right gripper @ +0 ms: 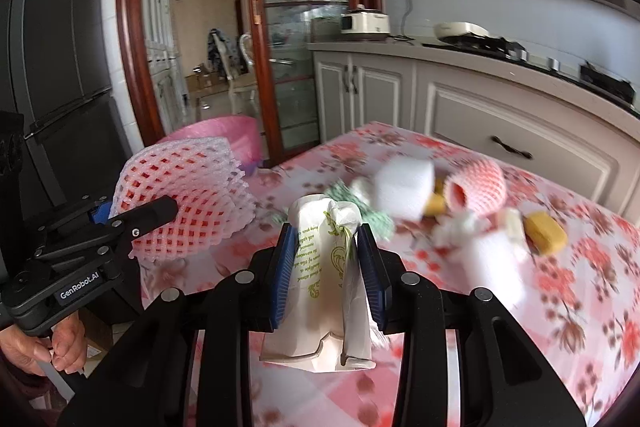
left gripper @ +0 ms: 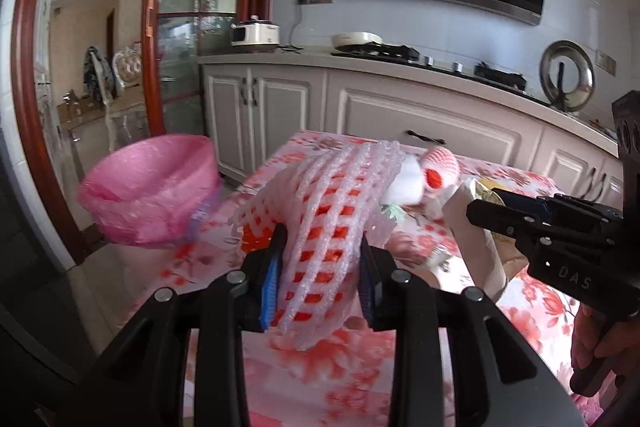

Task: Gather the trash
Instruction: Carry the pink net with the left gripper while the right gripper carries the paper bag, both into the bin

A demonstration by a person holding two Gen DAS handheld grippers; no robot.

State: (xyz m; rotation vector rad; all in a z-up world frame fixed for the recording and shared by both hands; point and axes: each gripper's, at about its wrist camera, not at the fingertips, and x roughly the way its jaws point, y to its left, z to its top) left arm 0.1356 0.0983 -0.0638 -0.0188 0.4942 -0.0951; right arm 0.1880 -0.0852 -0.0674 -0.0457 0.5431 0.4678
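Foam net, white mesh showing red through its holes, sits crumpled and pinched in the left gripper above the floral table. Right gripper pinches a creased white paper bag with green print. Farther along the table lie a white foam block, another net and yellow scraps. Pink-lined bin stands far left, off the table.

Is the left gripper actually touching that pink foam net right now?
Touching. The left wrist view shows the left gripper with both blue pads pressed against the foam net, which is pinched between them and lifted above the table.
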